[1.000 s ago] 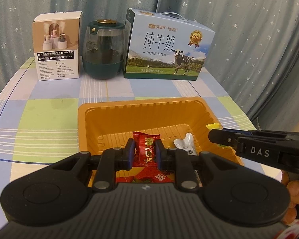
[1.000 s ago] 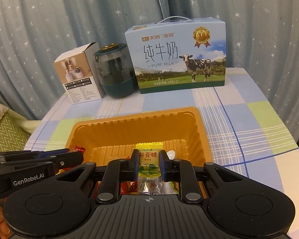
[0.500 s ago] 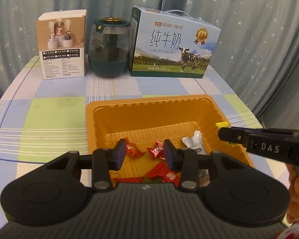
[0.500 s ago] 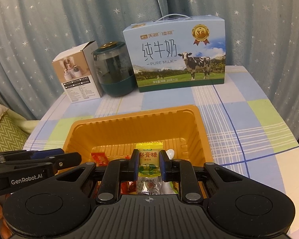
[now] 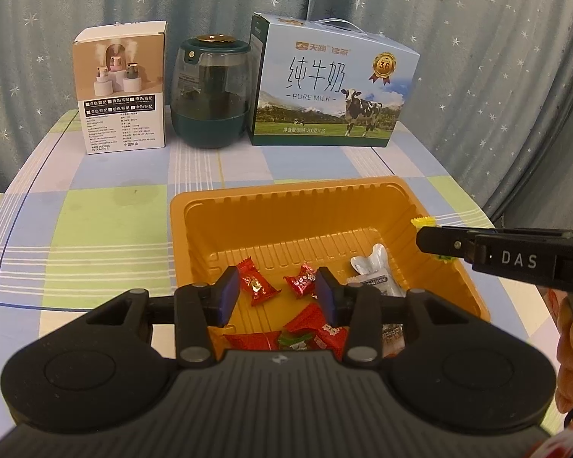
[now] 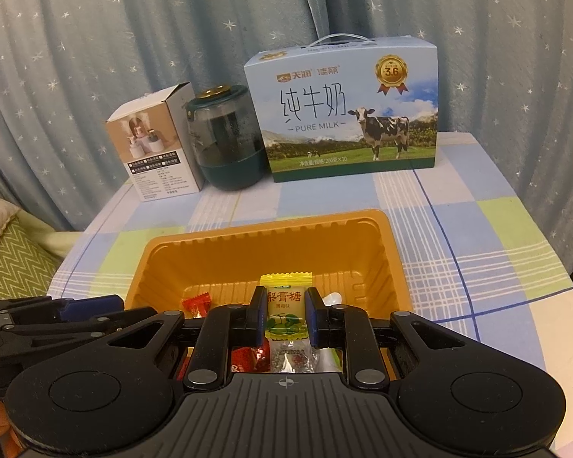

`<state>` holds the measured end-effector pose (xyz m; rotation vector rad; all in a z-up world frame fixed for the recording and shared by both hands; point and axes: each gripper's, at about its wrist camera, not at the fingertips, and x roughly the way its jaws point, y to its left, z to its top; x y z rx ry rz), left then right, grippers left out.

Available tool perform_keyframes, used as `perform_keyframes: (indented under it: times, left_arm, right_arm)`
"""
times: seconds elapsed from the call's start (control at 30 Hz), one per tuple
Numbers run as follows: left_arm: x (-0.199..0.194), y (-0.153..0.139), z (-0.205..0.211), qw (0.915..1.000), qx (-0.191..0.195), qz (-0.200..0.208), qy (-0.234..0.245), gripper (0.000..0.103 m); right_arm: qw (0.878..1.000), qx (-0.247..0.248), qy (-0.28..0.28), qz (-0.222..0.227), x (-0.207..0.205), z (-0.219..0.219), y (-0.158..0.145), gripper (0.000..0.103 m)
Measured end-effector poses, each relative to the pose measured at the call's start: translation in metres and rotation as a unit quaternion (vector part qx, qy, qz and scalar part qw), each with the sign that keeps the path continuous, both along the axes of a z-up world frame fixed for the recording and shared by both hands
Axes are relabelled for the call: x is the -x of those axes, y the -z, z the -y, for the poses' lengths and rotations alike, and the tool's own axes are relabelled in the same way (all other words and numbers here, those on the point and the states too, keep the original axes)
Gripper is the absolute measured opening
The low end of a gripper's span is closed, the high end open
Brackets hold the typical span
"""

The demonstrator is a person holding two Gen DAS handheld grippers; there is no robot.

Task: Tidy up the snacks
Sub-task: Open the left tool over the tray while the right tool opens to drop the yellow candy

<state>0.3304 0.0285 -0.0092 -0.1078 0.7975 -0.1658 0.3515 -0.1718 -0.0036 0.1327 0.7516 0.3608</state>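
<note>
Yellow candy [image 6: 286, 305] pinched between pads of right gripper [image 6: 285, 318], fully clamped, hanging above near right part of orange tray [image 6: 271, 244]. From left wrist view, only yellow wrapper tip [image 5: 423, 221] visible past right gripper's fingers [image 5: 443, 242], over tray's right rim.

Left gripper [image 5: 275, 295] jaws opening, nothing between pads; hovering over near middle of tray. Two red candies [image 5: 256, 281] [image 5: 301, 280] loose on tray floor just beyond fingertips, apart from each other. More red wrappers [image 5: 317, 324] piled at near wall, partly hidden behind gripper body. White pouch [image 5: 374, 271] lying at right side of tray floor, tilted against wall.

Tray sitting on checked tablecloth [image 5: 107, 236], centre of table. Far edge, left to right: small white box [image 5: 124, 89], dark green jar [image 5: 212, 93] with gold cap, blue milk carton [image 5: 332, 87] with cow print and handle. Jar just beside carton and box. Starred curtain [image 5: 477, 57] behind everything. Bare fingers [image 5: 571, 351] on right gripper handle at right edge of left view.
</note>
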Motion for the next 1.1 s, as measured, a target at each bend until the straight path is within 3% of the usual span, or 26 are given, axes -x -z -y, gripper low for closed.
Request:
perform_keyframes:
  times: [0.27,0.4,0.47,0.5,0.53,0.87,1.1]
  left_arm:
    - [0.001,0.001,-0.001,1.0,0.001,-0.001,0.0,0.04]
    - [0.002,0.002,-0.002,1.0,0.0,-0.001,-0.002,0.044]
    - [0.003,0.003,-0.003,1.0,-0.001,-0.002,-0.002,0.046]
    - [0.003,0.004,-0.004,1.0,-0.002,-0.003,-0.002,0.047]
    - [0.004,0.004,-0.004,1.0,-0.003,-0.004,-0.003,0.047]
    - [0.012,0.006,-0.005,0.9999,-0.009,-0.006,-0.005,0.054]
    - [0.022,-0.003,-0.006,0.9999,-0.012,-0.001,-0.009,0.065]
  right_arm:
    - [1.0,-0.008,0.003,0.002,-0.002,-0.004,-0.004,0.021]
    - [0.999,-0.036,-0.006,-0.004,-0.006,-0.002,-0.002,0.023]
    - [0.999,-0.038,0.001,-0.007,-0.005,0.0,-0.001,0.046]
    - [0.999,-0.041,0.006,-0.003,-0.004,0.002,-0.001,0.066]
    - [0.999,-0.045,0.01,-0.001,-0.002,0.004,-0.001,0.067]
    - [0.999,-0.035,0.028,-0.014,0.004,0.017,0.002,0.067]
    - [0.999,-0.03,0.033,-0.021,0.014,0.023,-0.001,0.067]
